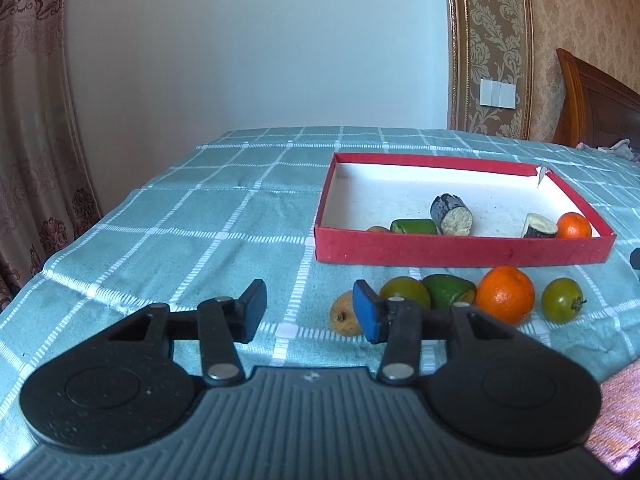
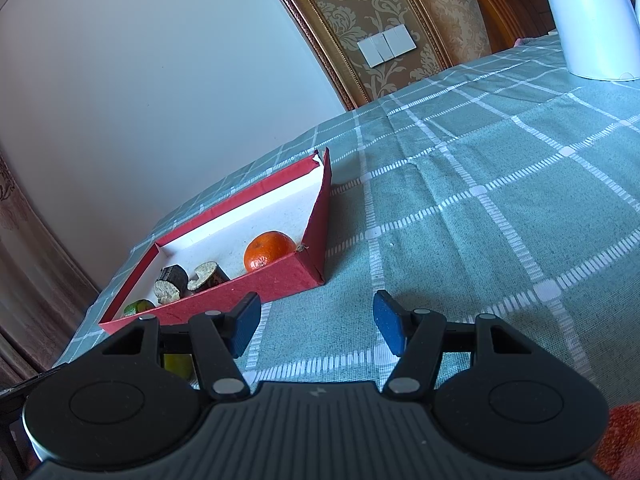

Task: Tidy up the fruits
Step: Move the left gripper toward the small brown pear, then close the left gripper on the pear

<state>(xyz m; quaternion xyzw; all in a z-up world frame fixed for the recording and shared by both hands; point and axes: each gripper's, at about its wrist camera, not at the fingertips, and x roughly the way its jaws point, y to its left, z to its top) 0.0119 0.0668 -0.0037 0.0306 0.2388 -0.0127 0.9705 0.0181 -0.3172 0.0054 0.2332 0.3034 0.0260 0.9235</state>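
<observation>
I see the red box (image 1: 460, 254) right of centre in my left view, on the checked cloth (image 1: 180, 240). It holds two dark cut pieces (image 1: 452, 214), a green piece (image 1: 414, 227) and a small orange (image 1: 574, 226). Below its front wall a pear (image 1: 344, 314), green fruits (image 1: 404, 292) and a big orange (image 1: 505, 294) lie in a row. My left gripper (image 1: 310, 310) has its fingers partly apart, gripping nothing. My right gripper (image 2: 316, 328) likewise, over bare cloth.
</observation>
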